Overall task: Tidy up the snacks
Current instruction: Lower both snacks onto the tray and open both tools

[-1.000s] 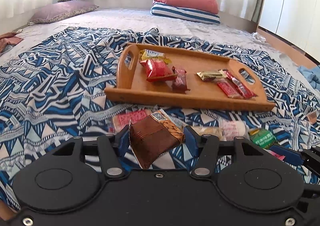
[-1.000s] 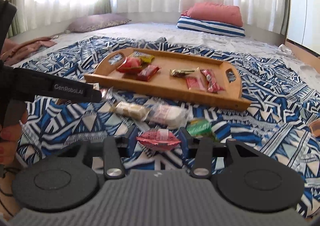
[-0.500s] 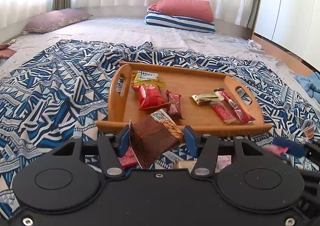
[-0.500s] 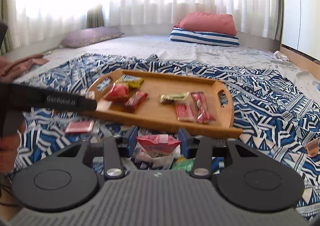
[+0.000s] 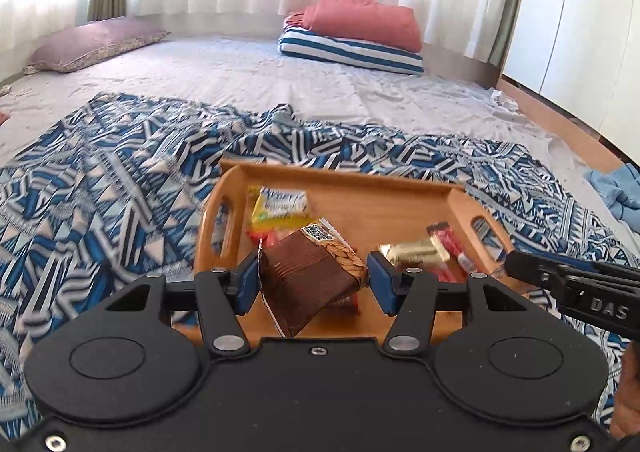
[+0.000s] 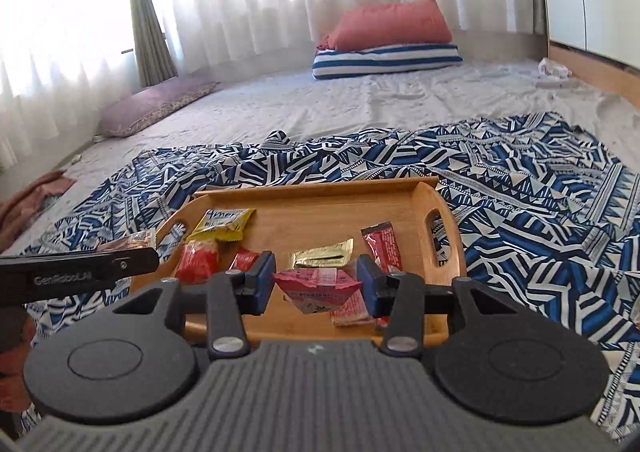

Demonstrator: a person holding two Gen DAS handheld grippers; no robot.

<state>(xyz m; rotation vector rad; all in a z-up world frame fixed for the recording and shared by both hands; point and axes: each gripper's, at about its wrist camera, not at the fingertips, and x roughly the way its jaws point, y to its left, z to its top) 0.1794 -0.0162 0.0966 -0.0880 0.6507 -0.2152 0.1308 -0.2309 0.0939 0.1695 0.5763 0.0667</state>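
Note:
My left gripper (image 5: 313, 282) is shut on a brown snack packet (image 5: 308, 284), held tilted over the near left part of the wooden tray (image 5: 360, 188). In the right wrist view my right gripper (image 6: 316, 286) is shut on a pink-red snack packet (image 6: 320, 284) above the tray's (image 6: 320, 188) near edge. On the tray lie a yellow packet (image 6: 222, 224), a red packet (image 6: 196, 262), a gold packet (image 6: 322, 254) and a red bar (image 6: 382, 246). The left gripper's arm (image 6: 76, 272) crosses the left side of the right view, and the right gripper's arm (image 5: 576, 284) shows at the right of the left view.
The tray rests on a blue-and-white patterned blanket (image 6: 540, 212) spread over a grey mattress (image 5: 240, 80). Far back lie a red pillow (image 5: 360, 20) on a striped one and a purple pillow (image 5: 96, 44). Curtains line the back wall; a blue cloth (image 5: 616, 188) lies at the right.
Both grippers have risen and moved forward from the blanket's loose snacks to above the tray, each keeping its packet. The right gripper has rolled a little, so the tray looks tilted.

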